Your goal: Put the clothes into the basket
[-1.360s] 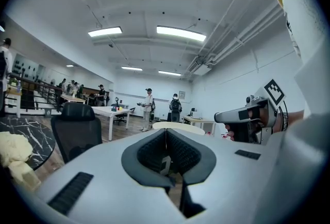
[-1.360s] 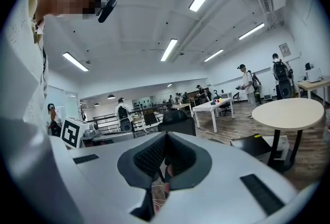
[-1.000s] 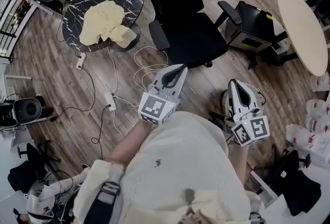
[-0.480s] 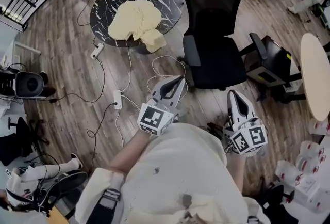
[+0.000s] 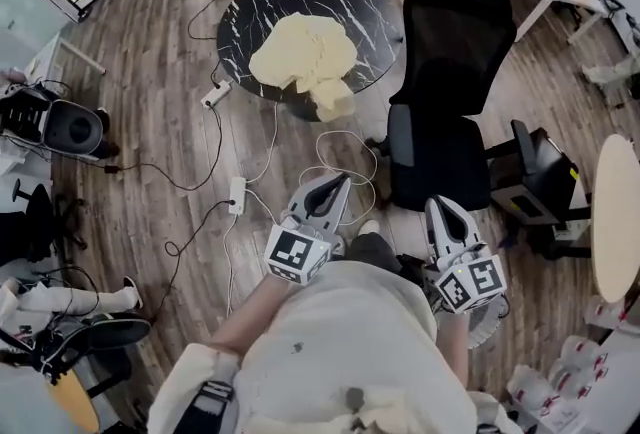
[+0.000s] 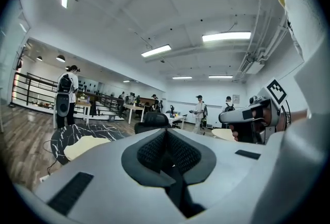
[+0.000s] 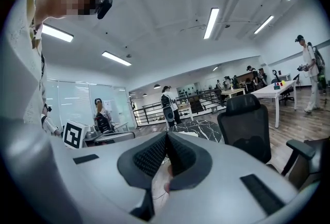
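The brown wood-plank floor [image 5: 150,152] fills most of the head view. On it, well ahead of the person, stands the round black counter with white marble veining [image 5: 250,22]. Just right of the counter, and nearer, is the black mesh-backed office chair with armrests [image 5: 450,102].

The pile of pale yellow clothes [image 5: 305,62] lies on the near side of the counter, and one fold hangs over the rim. No basket can be picked out in any view.

The left gripper [image 5: 330,187] and the right gripper [image 5: 440,210] are held side by side in front of the person's body, well short of the counter. The left fingers [image 6: 149,150] are pressed together with nothing between them. The right fingers [image 7: 152,156] also meet at their tips and are empty.

Loops of white cable [image 5: 340,157] and a white power strip [image 5: 237,194] lie on the floor between the grippers and the counter.

- The cables lie across the likely path, so a foot could catch one.
- The chair crowds the right side, and the right gripper might knock it.
- The overhanging fold could drag the pile to the floor if only one layer is pinched.
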The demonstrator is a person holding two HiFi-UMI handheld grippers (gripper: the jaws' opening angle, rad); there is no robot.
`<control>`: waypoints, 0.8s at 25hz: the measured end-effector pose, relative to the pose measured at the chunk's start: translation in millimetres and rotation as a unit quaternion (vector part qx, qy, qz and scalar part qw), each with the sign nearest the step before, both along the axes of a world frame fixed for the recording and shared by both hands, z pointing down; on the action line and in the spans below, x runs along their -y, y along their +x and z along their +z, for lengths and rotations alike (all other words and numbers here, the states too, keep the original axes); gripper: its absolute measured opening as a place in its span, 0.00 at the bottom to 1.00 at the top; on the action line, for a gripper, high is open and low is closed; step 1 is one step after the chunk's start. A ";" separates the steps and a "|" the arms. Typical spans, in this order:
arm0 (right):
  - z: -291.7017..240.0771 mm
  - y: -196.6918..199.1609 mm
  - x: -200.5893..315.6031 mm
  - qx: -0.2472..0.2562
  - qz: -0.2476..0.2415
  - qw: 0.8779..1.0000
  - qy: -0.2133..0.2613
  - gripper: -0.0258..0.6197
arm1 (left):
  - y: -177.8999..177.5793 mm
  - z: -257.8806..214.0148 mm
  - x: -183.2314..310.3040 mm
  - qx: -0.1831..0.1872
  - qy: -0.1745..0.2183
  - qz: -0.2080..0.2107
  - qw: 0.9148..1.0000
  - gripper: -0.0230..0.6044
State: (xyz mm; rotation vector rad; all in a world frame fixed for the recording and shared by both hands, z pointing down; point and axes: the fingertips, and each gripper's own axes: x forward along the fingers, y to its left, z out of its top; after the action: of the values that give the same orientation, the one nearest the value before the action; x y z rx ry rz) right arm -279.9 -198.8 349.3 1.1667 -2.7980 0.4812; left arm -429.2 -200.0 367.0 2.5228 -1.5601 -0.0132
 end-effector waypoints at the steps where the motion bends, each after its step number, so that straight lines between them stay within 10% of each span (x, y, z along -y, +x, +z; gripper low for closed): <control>1: 1.1 -5.8 3.2 0.001 -0.010 1.000 -0.002 0.05 | -4.9 0.3 0.0 0.002 -0.001 -0.009 1.000 0.07; 20: -8.6 -31.7 117.0 0.023 -0.134 0.991 -0.009 0.05 | -3.6 -11.6 90.0 0.016 -0.006 -0.111 0.994 0.07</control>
State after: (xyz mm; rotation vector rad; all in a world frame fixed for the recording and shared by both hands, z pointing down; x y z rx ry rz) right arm -311.6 -315.7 340.6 0.7657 -2.9211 0.5146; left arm -432.8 -290.0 355.4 2.3392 -1.8385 0.0082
